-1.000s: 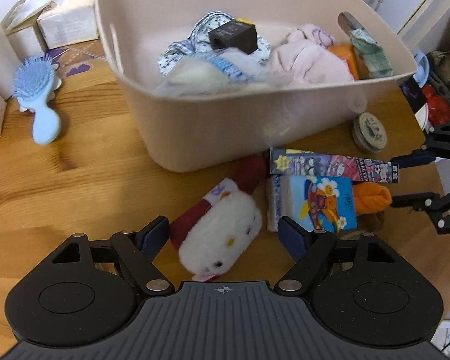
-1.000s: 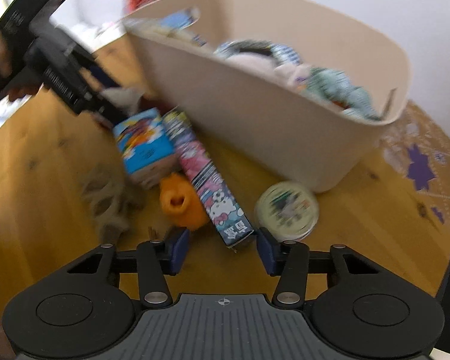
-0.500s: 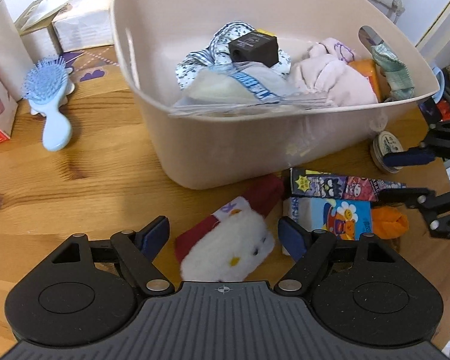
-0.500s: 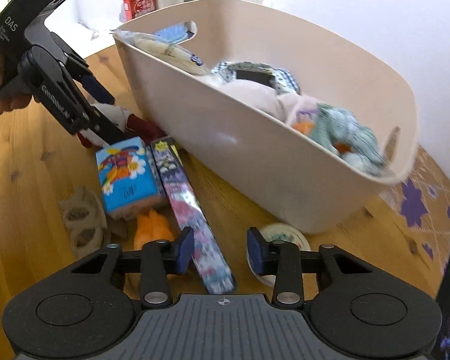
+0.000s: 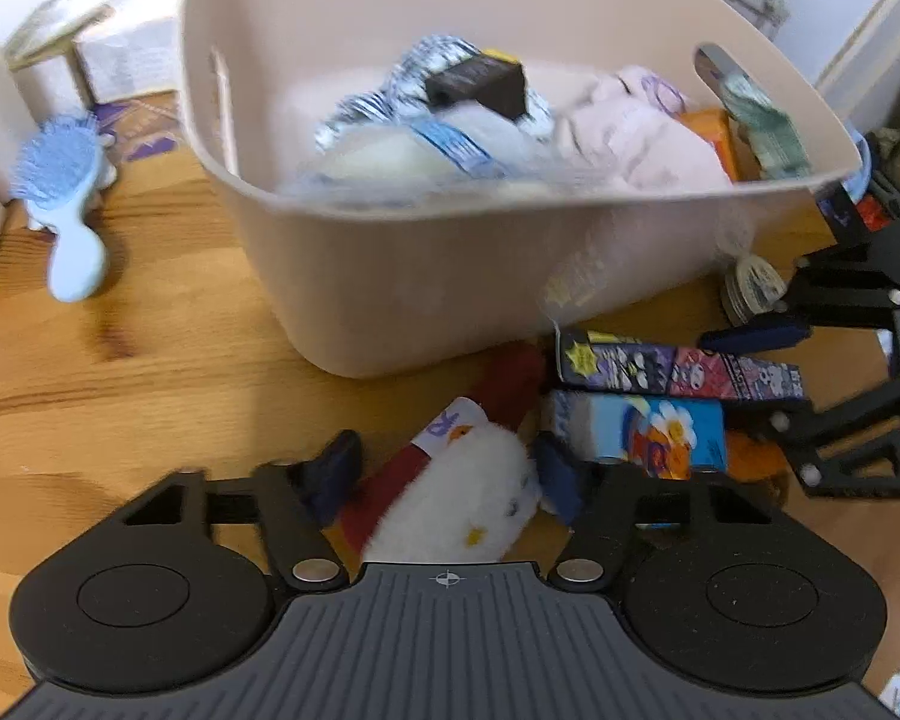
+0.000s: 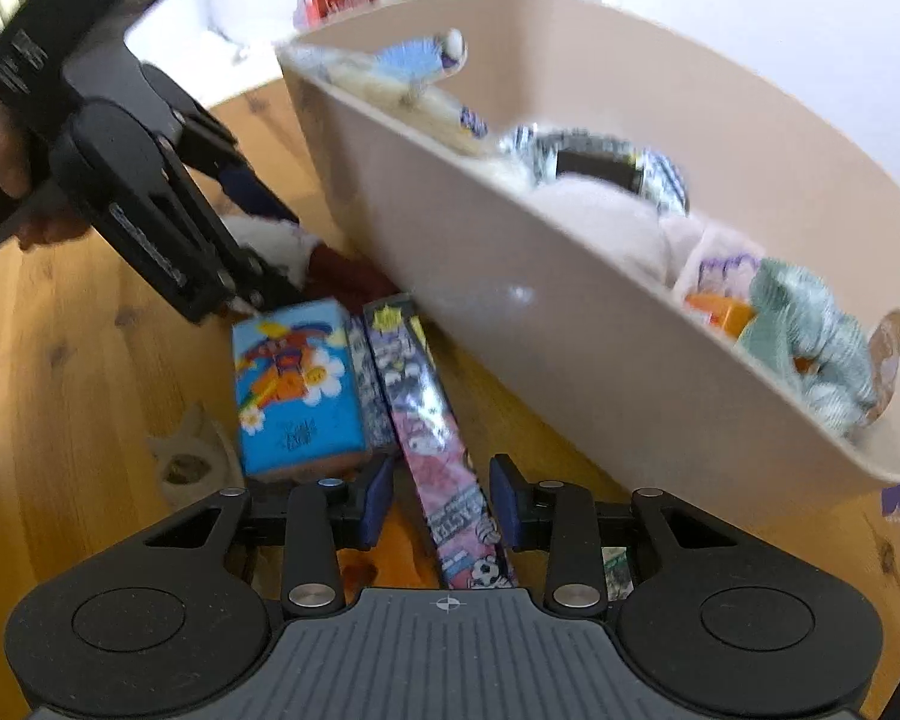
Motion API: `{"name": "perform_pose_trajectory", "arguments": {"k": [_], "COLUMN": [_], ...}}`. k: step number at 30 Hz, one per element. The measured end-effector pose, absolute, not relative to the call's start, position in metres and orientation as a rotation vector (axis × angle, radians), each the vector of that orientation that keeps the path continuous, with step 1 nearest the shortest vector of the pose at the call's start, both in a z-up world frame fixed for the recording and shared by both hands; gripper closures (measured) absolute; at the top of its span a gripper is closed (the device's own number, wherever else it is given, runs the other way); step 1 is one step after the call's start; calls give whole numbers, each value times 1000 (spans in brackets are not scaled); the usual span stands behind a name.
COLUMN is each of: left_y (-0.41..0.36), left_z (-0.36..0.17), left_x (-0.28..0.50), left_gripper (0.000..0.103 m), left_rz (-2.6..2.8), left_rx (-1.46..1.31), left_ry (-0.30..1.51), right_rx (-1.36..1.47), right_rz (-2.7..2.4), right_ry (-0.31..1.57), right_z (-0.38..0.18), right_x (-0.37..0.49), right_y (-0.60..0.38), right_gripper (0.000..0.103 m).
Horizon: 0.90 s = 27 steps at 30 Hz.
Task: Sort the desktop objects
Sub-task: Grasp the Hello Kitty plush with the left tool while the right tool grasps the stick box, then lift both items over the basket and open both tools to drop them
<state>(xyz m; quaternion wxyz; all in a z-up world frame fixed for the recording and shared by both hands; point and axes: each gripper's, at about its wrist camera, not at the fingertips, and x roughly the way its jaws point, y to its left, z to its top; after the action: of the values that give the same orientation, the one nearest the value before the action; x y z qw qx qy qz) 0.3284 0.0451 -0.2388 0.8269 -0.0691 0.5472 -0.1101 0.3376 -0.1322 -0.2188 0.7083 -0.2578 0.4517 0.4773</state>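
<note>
Between left fingers (image 5: 336,471), plush toy (image 5: 450,495)

Both claws (image 5: 447,474) (image 6: 441,504) apparently half-closed, closing.

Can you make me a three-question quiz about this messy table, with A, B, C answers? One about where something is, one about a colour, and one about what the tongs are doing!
1. Where does the hairbrush lie?
A. in the bin
B. on the table, left of the bin
C. between the tongs

2. What colour is the bin?
A. beige
B. green
C. black

3. What is between the left tongs?
A. the long box
B. nothing
C. the plush toy

Answers:
1. B: in the left wrist view the hairbrush rests on the table, apart from the bin's left wall.
2. A: its walls are plain beige in both views.
3. C: the plush toy sits between the two fingers, which have just been closing on it. The long box lies between the right tongs instead.
</note>
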Motion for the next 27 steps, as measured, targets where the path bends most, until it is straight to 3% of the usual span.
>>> {"name": "perform_pose_trajectory", "arguments": {"k": [3,6,27], "left_y": [42,42,65], "left_z": [-239,-238,-196], "left_x": [326,323,282], "left_gripper": [60,67,69], "left_rz": [-270,-283,-264], "left_rx": [-140,-148,-92], "left_ry": [1156,1161,1100], "right_rx": [-552,-560,-462], "right_rz": [1052,1052,872], "right_ry": [1007,999,879], "right_z": [-222,-221,-165], "right_x": [338,334,291], "right_y": [-133,-134,-196], "right_gripper": [76,78,81]}}
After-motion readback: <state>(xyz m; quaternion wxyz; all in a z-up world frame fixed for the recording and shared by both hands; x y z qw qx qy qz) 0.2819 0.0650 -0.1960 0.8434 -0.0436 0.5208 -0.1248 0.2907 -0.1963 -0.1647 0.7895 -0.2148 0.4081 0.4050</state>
